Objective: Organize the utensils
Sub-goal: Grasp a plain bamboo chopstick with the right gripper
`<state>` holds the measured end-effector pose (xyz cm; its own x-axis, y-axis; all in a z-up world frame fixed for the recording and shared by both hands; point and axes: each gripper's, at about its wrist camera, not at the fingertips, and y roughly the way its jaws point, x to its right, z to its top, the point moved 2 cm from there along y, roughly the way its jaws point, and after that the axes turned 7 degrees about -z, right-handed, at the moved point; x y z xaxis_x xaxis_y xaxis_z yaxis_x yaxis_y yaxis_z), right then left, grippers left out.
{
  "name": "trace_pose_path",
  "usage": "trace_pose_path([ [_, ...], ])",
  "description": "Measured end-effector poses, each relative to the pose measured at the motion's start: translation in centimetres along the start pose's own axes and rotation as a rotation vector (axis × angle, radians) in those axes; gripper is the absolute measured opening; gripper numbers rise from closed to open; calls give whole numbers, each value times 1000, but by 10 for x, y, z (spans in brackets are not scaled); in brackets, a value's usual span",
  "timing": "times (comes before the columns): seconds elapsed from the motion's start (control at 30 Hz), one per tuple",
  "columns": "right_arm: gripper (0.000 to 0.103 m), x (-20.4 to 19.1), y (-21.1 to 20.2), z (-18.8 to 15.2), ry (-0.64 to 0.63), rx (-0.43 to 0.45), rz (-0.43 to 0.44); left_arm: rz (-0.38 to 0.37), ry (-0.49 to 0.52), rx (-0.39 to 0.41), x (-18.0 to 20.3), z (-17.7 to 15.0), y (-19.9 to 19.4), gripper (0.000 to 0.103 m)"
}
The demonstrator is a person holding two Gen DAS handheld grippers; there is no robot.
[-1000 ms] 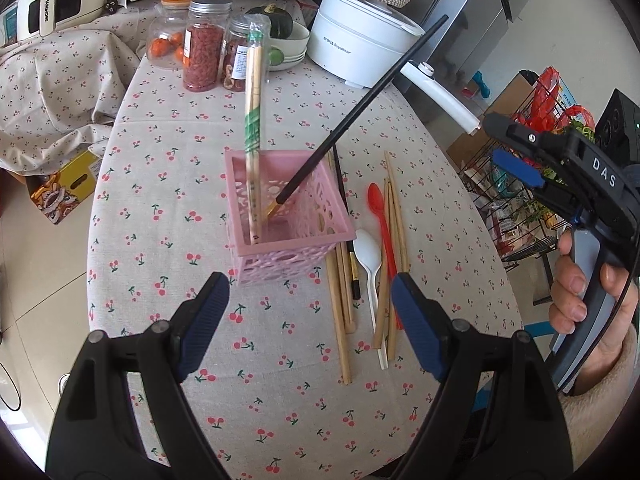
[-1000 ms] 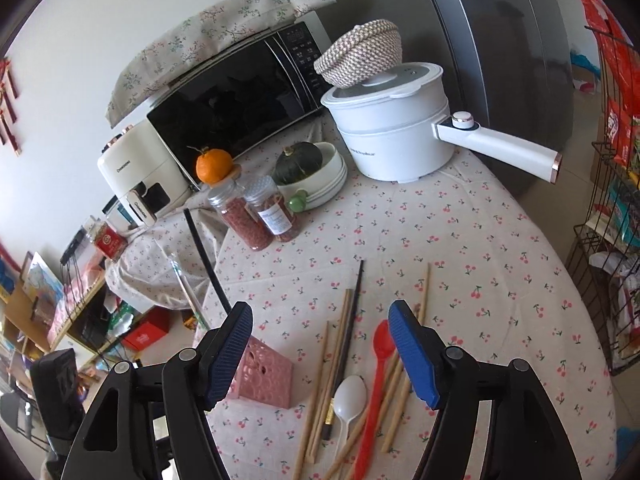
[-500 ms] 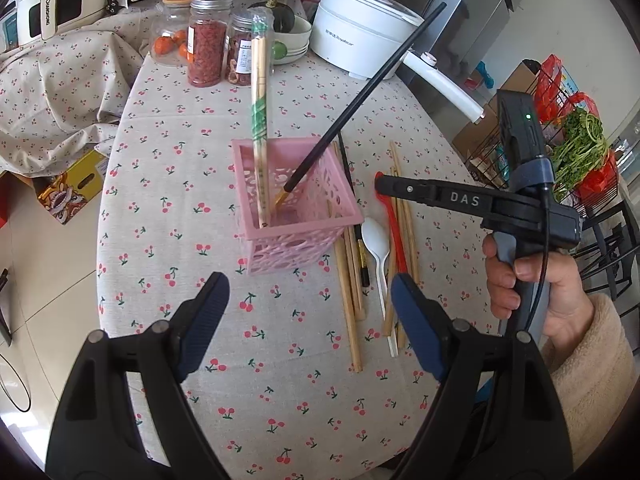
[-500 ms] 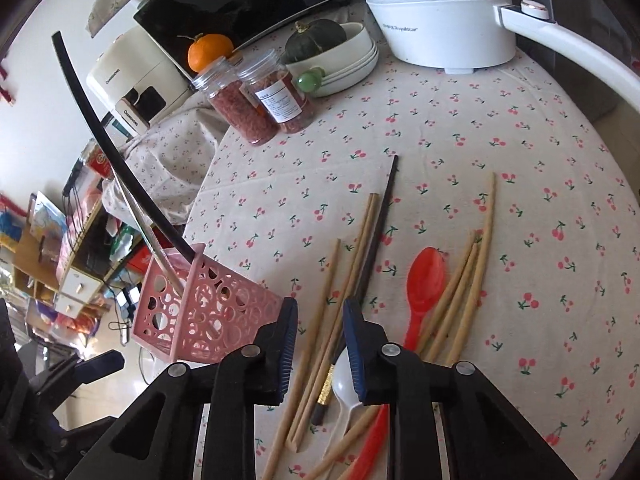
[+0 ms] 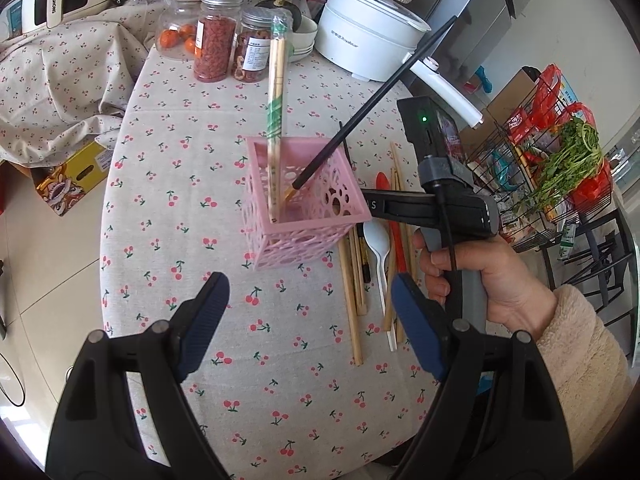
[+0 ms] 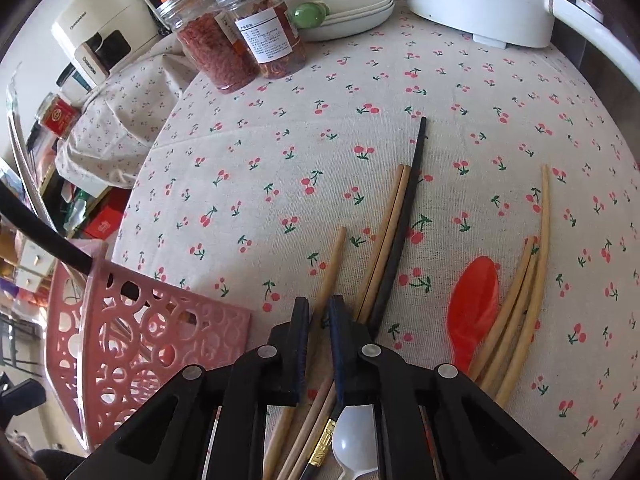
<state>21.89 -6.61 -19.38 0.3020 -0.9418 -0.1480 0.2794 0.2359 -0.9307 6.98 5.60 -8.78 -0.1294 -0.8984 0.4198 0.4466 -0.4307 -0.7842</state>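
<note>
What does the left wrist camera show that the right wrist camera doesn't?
Only the left wrist view shows the open left claw, the person's right hand, the wrapped chopsticks standing in the basket, and the wire rack of groceries. Only the right wrist view shows the right claw nearly shut around a wooden chopstick. Both show the pink basket, red spoon, white spoon and black chopstick.

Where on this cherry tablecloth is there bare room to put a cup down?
Bare cloth lies between the pink basket and the jars, and nearer, between the basket and the left gripper. Right of the basket it is crowded: wooden chopsticks, white spoon, red spoon, right gripper.
</note>
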Motion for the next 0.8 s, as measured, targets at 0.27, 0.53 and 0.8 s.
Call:
trace_pose_path([
  [0.27,7,-10,-3,-10,-88,-34,-75,9,-6,2,-3,0,-1,83],
  [0.53,6,16,-57,-23,20,35,89,-3,4,44,2,3,-11,83],
  [0.8,5,48,-141,-49,82,209,136,-52,113,115,44,4,-21,82],
])
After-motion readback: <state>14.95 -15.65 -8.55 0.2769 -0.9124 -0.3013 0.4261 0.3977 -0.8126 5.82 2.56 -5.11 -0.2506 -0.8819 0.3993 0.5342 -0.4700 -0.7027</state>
